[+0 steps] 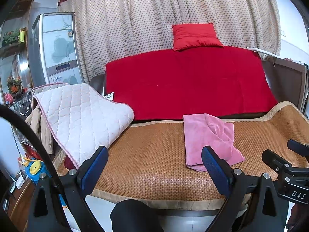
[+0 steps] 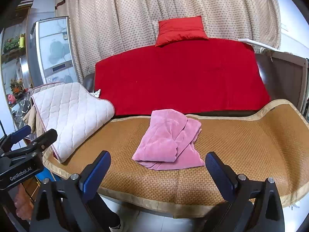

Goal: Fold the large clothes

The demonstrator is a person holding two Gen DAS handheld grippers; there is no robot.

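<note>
A: Materials? Pink garment (image 2: 168, 145)?

B: Soft matt cloth, velvety nap, ribbed edge at the near fold. It lies on a woven mat (image 2: 241, 154), coarse basket-weave texture, tan cloth border.

A: Rest of the cloth?

B: Quilted pad (image 2: 71, 116), pale, matt, stitched diamonds. Red blanket (image 2: 179, 77) matt, fuzzy; red cushion (image 2: 180, 30) slightly shiny. Curtain (image 2: 154, 3) dotted cloth.

A: Tongs?

B: Left tongs (image 1: 154, 166) and right tongs (image 2: 158, 171): matt black plastic frames, blue textured pads (image 2: 96, 172), bright metal screws. Fridge (image 1: 58, 48) glossy.
</note>
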